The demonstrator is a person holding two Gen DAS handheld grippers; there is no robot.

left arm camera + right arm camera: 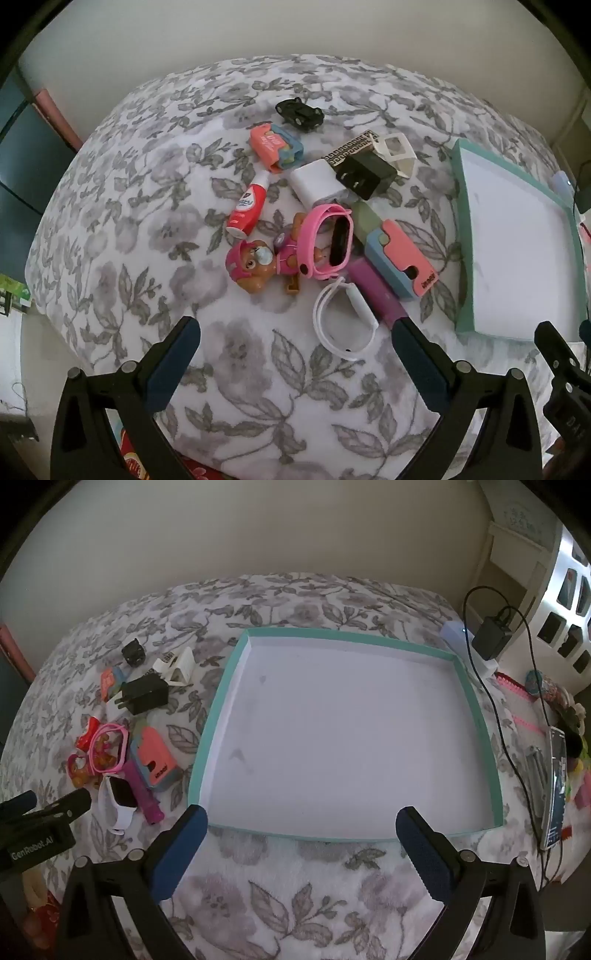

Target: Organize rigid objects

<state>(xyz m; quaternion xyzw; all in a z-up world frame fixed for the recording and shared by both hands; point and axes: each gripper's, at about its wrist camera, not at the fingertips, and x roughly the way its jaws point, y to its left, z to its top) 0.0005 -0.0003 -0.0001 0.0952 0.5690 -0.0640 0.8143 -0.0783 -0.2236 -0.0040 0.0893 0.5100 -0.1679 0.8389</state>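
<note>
A pile of small rigid objects lies on the floral bedspread: a pink dog figure (255, 267), a pink watch (327, 240), a white watch (345, 321), a purple stick (375, 293), a pink-and-blue case (402, 258), a black plug adapter (364, 173), a white charger (317, 182), a red-white bottle (247, 210), a black toy car (299, 112). An empty teal-rimmed tray (218, 716) lies to their right. My left gripper (295, 339) is open and empty, just short of the white watch. My right gripper (301, 830) is open and empty at the tray's near edge.
The pile also shows in the right wrist view (133, 738), with the left gripper's fingers (79, 799) beside it. A black charger with cables (491, 635), a phone (556, 786) and colourful clutter (569, 716) lie right of the tray. A wall runs behind the bed.
</note>
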